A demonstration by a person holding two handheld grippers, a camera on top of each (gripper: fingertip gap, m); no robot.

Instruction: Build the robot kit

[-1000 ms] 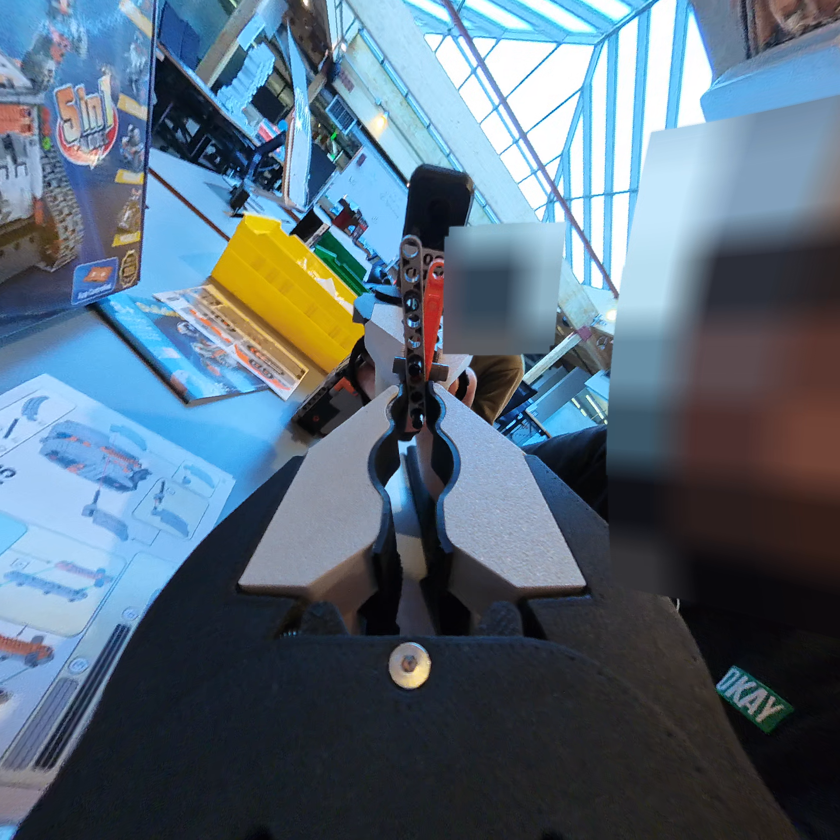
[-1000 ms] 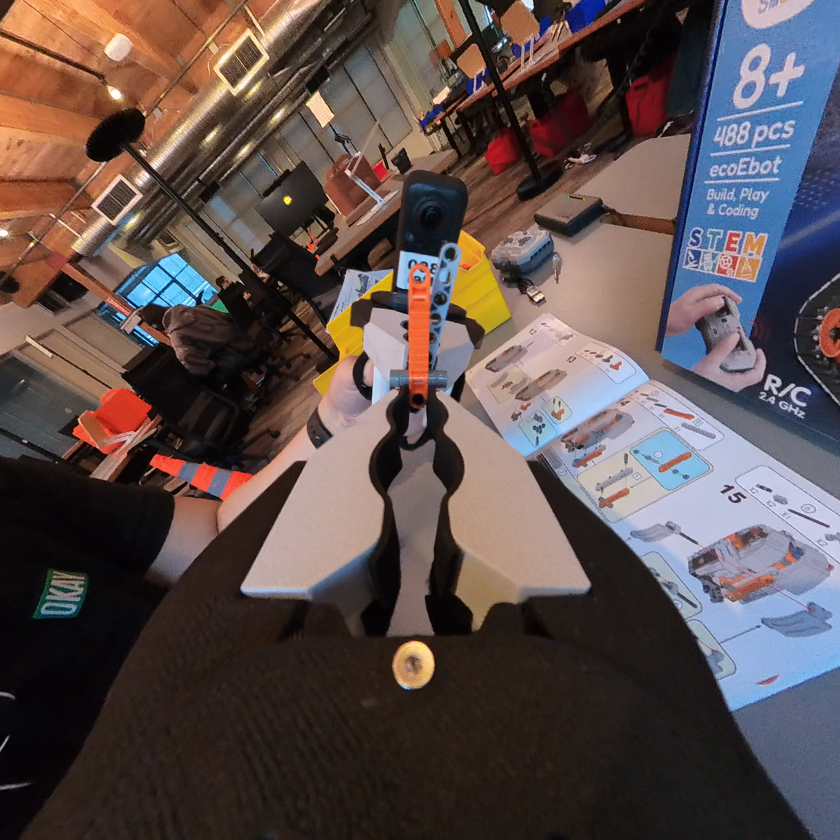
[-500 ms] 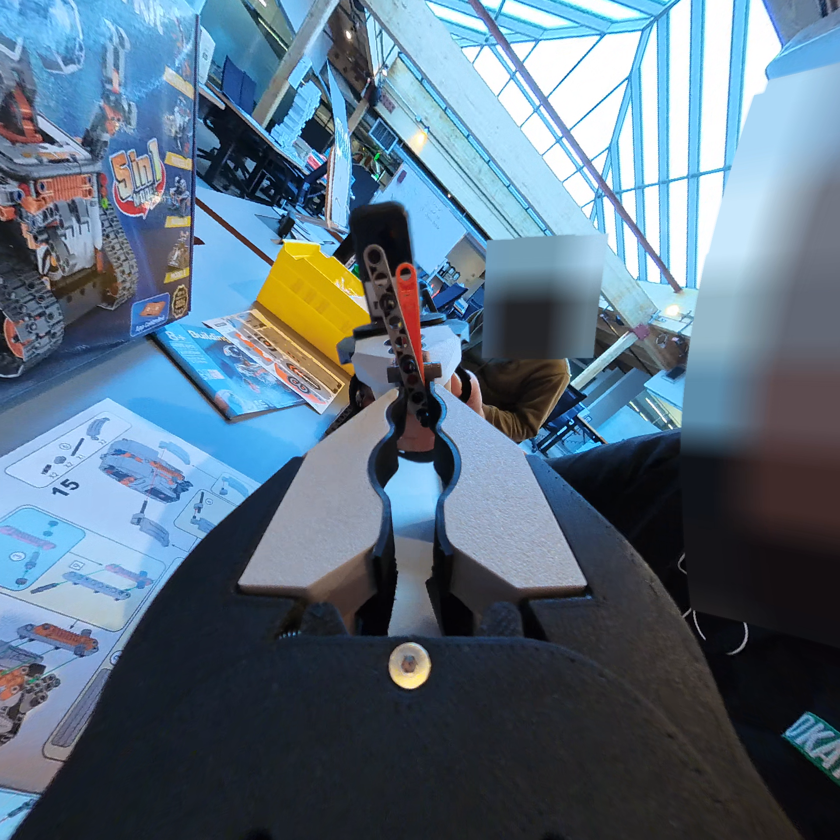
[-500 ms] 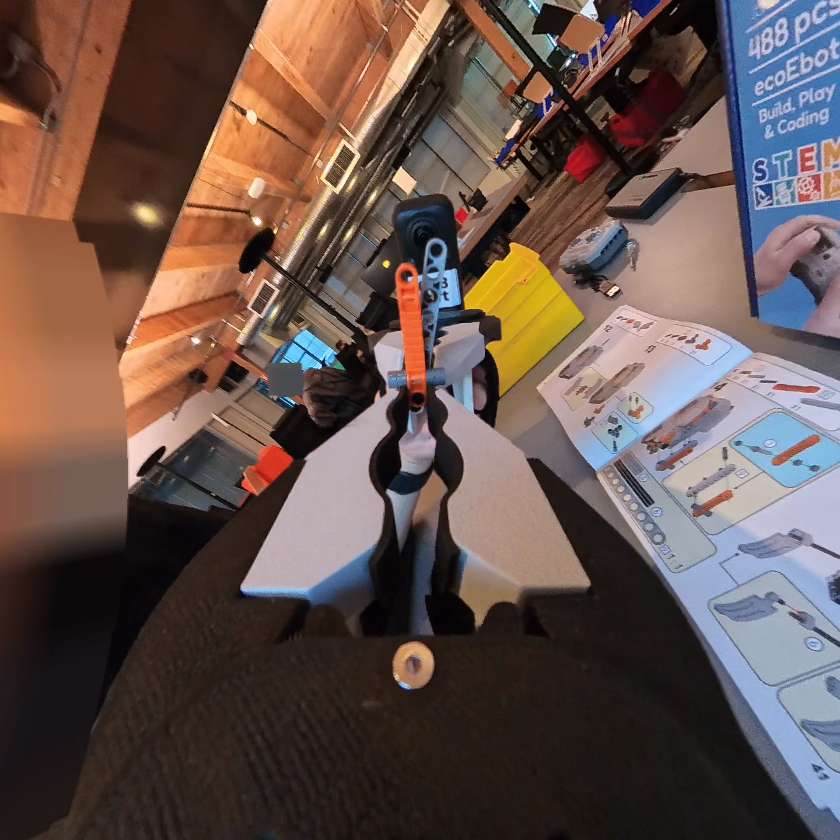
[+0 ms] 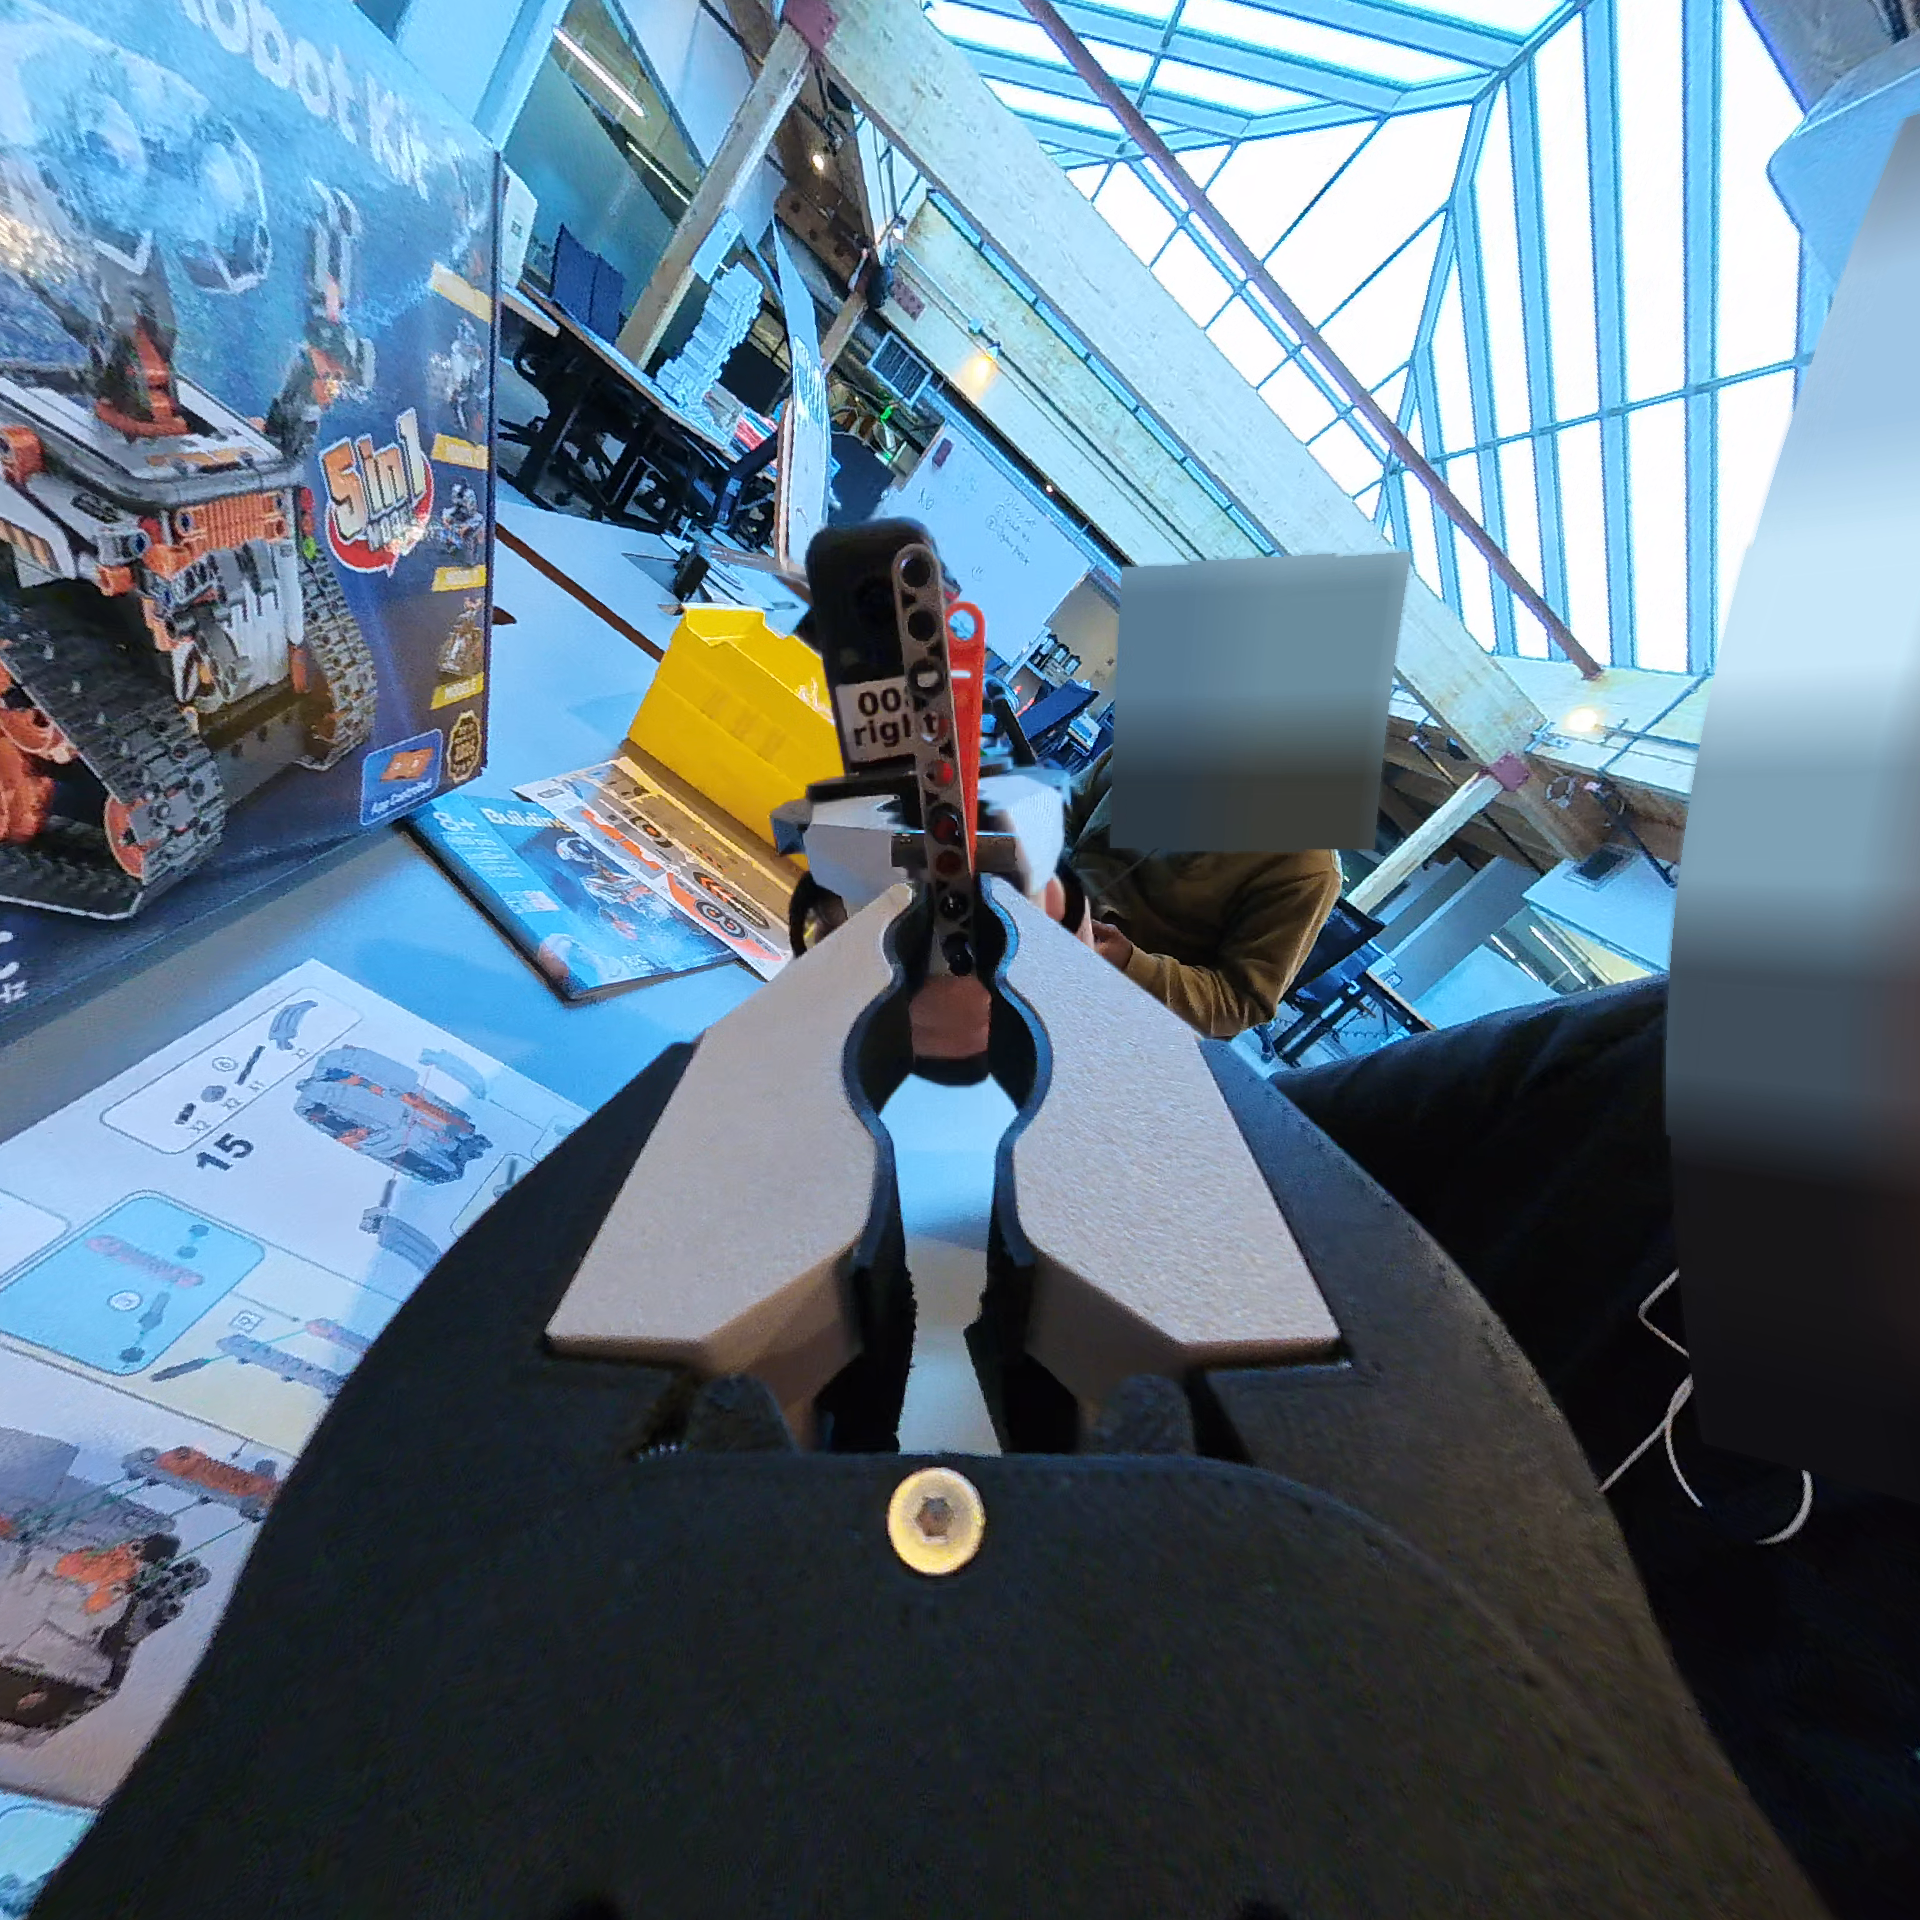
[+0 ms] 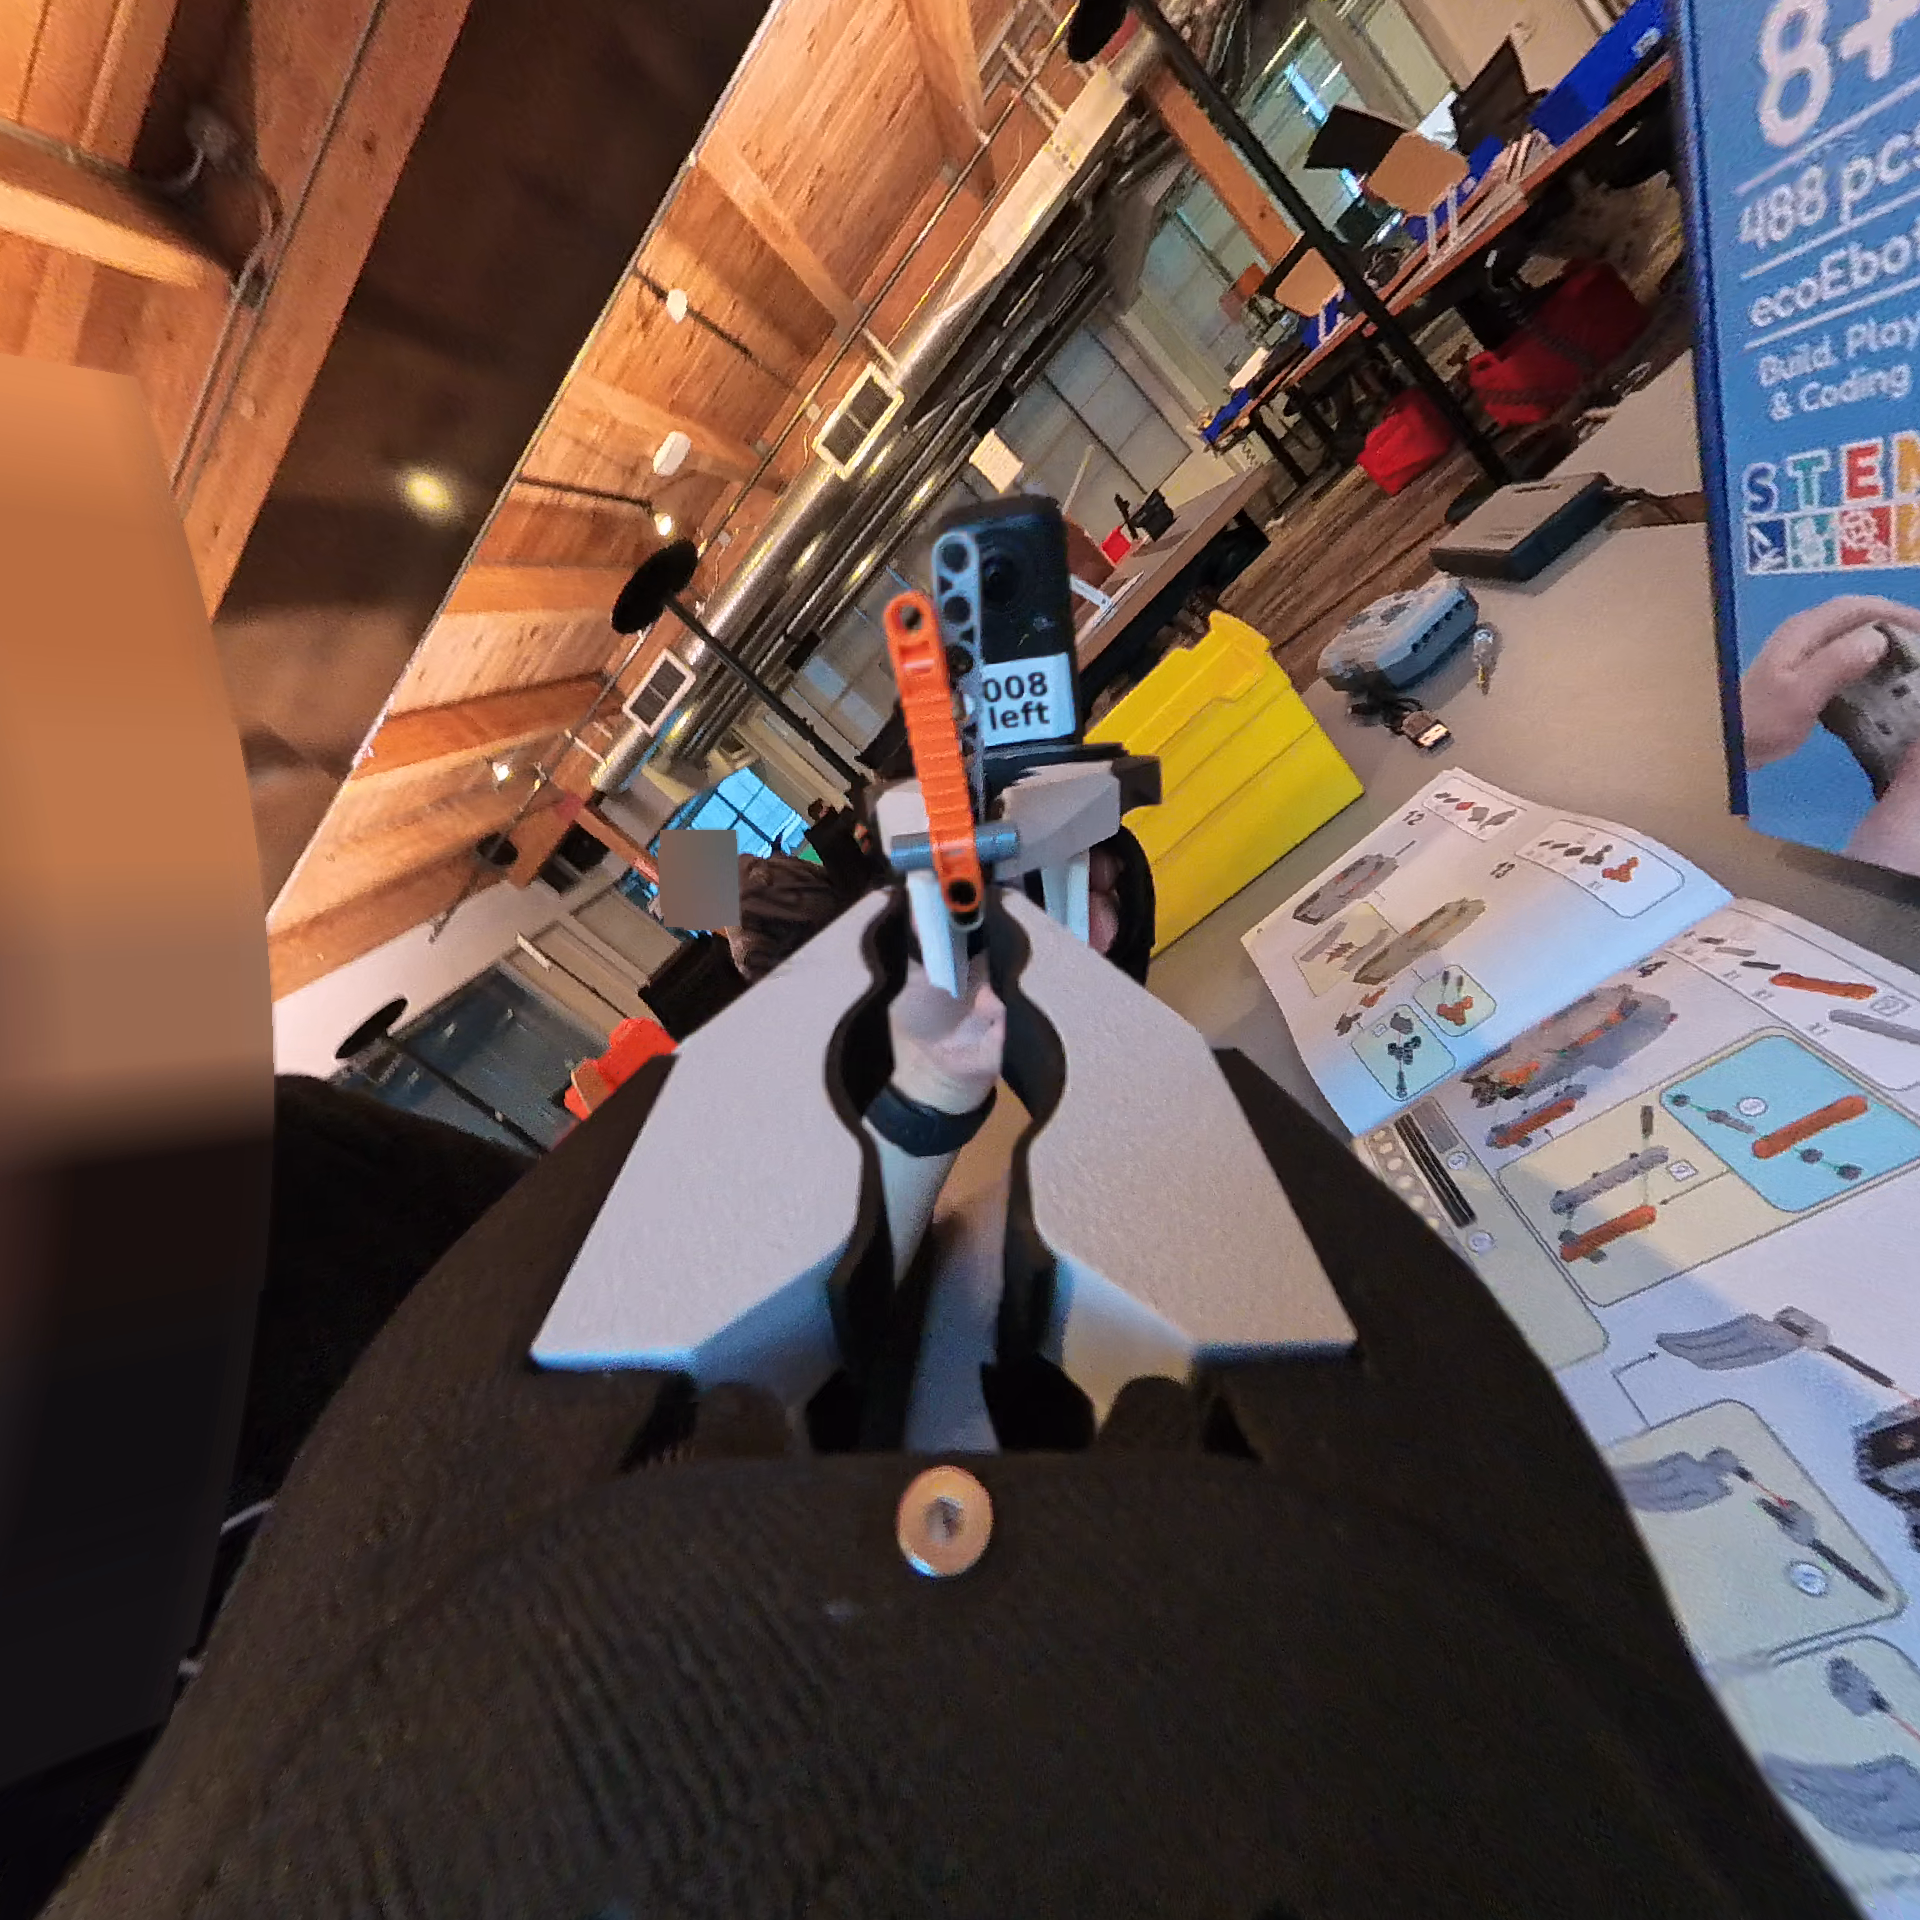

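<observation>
The left gripper (image 5: 943, 914) has matt, grainy pale plastic fingers (image 5: 758, 1174) set in a rough black printed body with a shiny metal screw (image 5: 935, 1521), and the right gripper (image 6: 951, 914) looks the same. The grey beam (image 5: 932, 748) and orange beam (image 6: 938, 764) are smooth, slightly glossy plastic, as is the yellow bin (image 6: 1231, 769). The manual (image 6: 1621, 1122) is smooth printed paper, the box (image 5: 229, 436) glossy card, the ceiling (image 6: 665, 343) bare grained wood with a dull metal duct (image 6: 821, 520), and the sleeve (image 5: 1486, 1195) black cloth.
</observation>
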